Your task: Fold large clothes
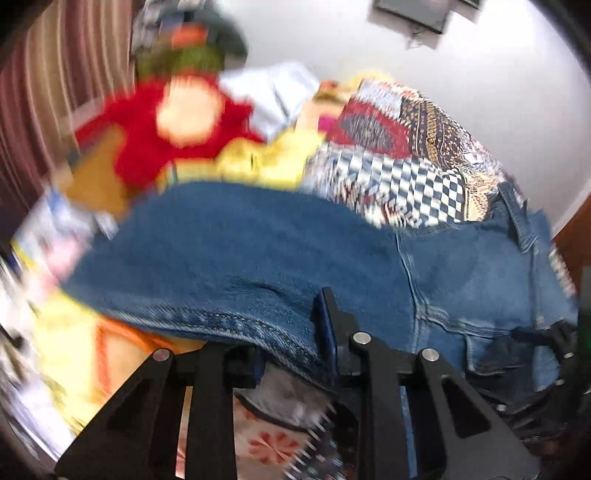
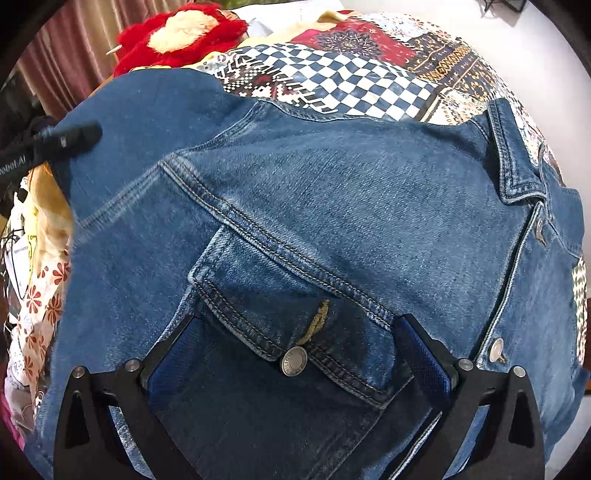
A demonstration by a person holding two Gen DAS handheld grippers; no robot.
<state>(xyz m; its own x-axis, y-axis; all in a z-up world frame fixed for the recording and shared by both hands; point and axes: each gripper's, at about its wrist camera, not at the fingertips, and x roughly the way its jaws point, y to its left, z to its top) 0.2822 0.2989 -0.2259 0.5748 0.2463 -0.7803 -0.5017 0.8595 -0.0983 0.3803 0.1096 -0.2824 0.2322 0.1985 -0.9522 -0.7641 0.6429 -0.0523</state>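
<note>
The work surface was a bed covered by a patchwork spread of checked and ornamental panels, set against a plain white wall, with a striped maroon curtain to one side. A red plush toy and loose yellow and floral cloth lay at the edges.

The denim jacket lay front-up across the spread, its collar toward the wall side and its buttoned chest pocket nearest the right wrist camera.

The right gripper stood just above the pocket flap with its fingers wide apart on either side of it, closed on nothing. The left gripper was at the jacket's side, clamped on a raised stitched hem or sleeve edge; the left view was heavily motion-blurred, so the depth of the bite could not be confirmed.

Assessment: the denim appeared heavy and fairly stiff, with thick double-stitched seams and metal buttons. It should hold a crease line but resist folding over the pocket and placket, and its weight would likely drag on a shallow grip. It looked coarse rather than slippery, and not fragile. The best holds were judged to be seamed edges: hem, shoulder seam or sleeve cuff, taken deep between the fingers, away from the buttons.
</note>
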